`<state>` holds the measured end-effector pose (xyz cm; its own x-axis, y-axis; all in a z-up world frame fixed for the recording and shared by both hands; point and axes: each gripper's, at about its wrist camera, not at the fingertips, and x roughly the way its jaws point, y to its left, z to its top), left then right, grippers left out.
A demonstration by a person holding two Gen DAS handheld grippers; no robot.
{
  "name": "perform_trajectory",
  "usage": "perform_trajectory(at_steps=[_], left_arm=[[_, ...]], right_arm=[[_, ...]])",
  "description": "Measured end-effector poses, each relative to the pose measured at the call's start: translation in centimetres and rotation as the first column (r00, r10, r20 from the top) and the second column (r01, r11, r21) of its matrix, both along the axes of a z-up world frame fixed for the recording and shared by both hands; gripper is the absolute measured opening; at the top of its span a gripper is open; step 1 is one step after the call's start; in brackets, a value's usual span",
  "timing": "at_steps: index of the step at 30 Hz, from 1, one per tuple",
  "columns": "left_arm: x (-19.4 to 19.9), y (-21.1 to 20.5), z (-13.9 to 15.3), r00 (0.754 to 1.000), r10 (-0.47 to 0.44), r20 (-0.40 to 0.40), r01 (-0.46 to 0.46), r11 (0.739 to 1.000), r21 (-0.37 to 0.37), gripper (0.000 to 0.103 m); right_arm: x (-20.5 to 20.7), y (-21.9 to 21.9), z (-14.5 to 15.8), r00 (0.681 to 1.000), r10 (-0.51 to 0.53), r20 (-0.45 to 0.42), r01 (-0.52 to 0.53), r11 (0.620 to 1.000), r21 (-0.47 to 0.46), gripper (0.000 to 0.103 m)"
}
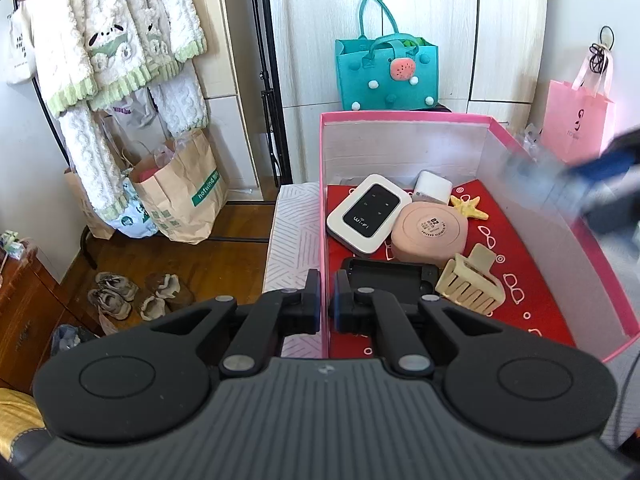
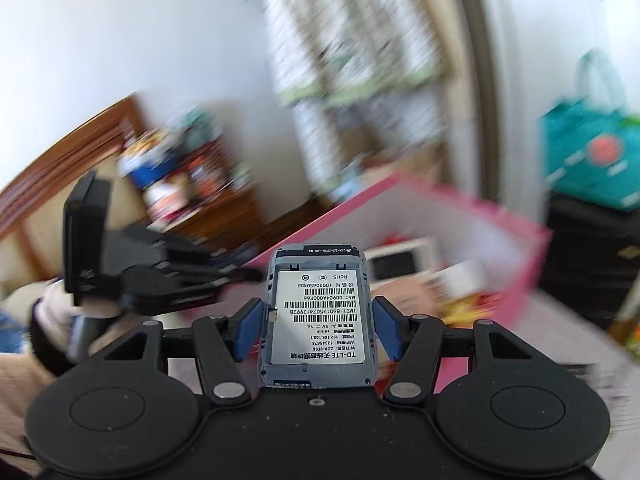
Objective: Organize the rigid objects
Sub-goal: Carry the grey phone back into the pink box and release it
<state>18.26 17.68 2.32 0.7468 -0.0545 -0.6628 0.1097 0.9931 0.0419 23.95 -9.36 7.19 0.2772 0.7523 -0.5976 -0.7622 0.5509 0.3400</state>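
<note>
My left gripper [image 1: 326, 300] is shut on the left wall of the pink box [image 1: 404, 114]. On the box's red floor lie a white Wi-Fi router [image 1: 368, 214], a pink round case [image 1: 430, 232], a white charger cube [image 1: 432, 186], a yellow starfish [image 1: 468, 206], a beige hair claw [image 1: 472, 284] and a black device [image 1: 388, 280]. My right gripper [image 2: 318, 306] is shut on a grey-blue router body [image 2: 320, 320], label side up. It shows as a blur [image 1: 600, 184] over the box's right wall. The right wrist view is smeared; the pink box [image 2: 400, 196] lies ahead and below.
A teal felt bag [image 1: 386, 70] stands behind the box and a pink paper bag [image 1: 576, 124] at its right. Brown paper bags [image 1: 180, 200], shoes [image 1: 136, 296] and a clothes rack [image 1: 116, 40] fill the wooden floor at left. The box rests on a patterned white surface [image 1: 292, 248].
</note>
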Motion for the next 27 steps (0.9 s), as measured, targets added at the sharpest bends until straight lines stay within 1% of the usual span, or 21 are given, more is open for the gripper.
perform_trajectory(at_steps=[2, 3, 4, 7, 10, 12, 14, 19, 23, 25, 27], left_arm=[[0.1, 0.0, 0.1, 1.0, -0.002, 0.0, 0.002, 1.0, -0.011, 0.006], [0.1, 0.1, 0.1, 1.0, -0.004, -0.003, 0.004, 1.0, -0.014, 0.005], [0.1, 0.1, 0.1, 1.0, -0.008, -0.004, 0.008, 1.0, -0.012, 0.005], [0.1, 0.1, 0.2, 1.0, -0.017, -0.008, 0.017, 1.0, -0.009, 0.005], [0.0, 0.2, 0.1, 1.0, -0.021, -0.005, 0.021, 1.0, -0.011, 0.005], [-0.1, 0.3, 0.1, 1.0, -0.02, -0.002, 0.02, 1.0, -0.016, 0.005], [-0.1, 0.5, 0.1, 1.0, -0.017, 0.0, 0.017, 0.999, -0.028, 0.005], [-0.2, 0.5, 0.1, 1.0, -0.015, 0.0, 0.015, 0.999, -0.031, 0.005], [-0.3, 0.6, 0.1, 1.0, -0.017, 0.001, 0.017, 1.0, -0.026, 0.005], [-0.3, 0.6, 0.2, 1.0, -0.014, -0.002, 0.014, 1.0, -0.025, 0.005], [-0.2, 0.6, 0.2, 1.0, -0.012, -0.004, 0.012, 1.0, -0.025, 0.005]], right_arm=[[0.3, 2.3, -1.0, 0.997, 0.046, -0.059, -0.047, 0.999, -0.023, 0.064], [0.2, 3.4, -1.6, 0.995, 0.058, -0.079, -0.062, 0.997, -0.049, 0.064], [0.4, 4.6, -2.1, 0.993, 0.064, -0.101, -0.073, 0.994, -0.084, 0.064], [1.3, 6.8, -3.4, 0.986, 0.077, -0.151, -0.1, 0.984, -0.149, 0.064], [2.0, 7.3, -4.5, 0.975, 0.067, -0.211, -0.106, 0.978, -0.179, 0.064], [2.7, 7.0, -5.4, 0.959, 0.061, -0.276, -0.112, 0.979, -0.173, 0.064], [3.2, 7.1, -6.3, 0.949, 0.057, -0.311, -0.117, 0.977, -0.179, 0.064], [3.3, 7.0, -7.2, 0.954, 0.03, -0.297, -0.11, 0.961, -0.254, 0.064], [4.0, 6.2, -6.9, 0.958, 0.025, -0.287, -0.106, 0.958, -0.268, 0.064], [4.1, 6.1, -6.7, 0.966, 0.026, -0.256, -0.103, 0.951, -0.292, 0.064], [3.7, 6.6, -6.5, 0.981, 0.046, -0.191, -0.112, 0.93, -0.35, 0.064]])
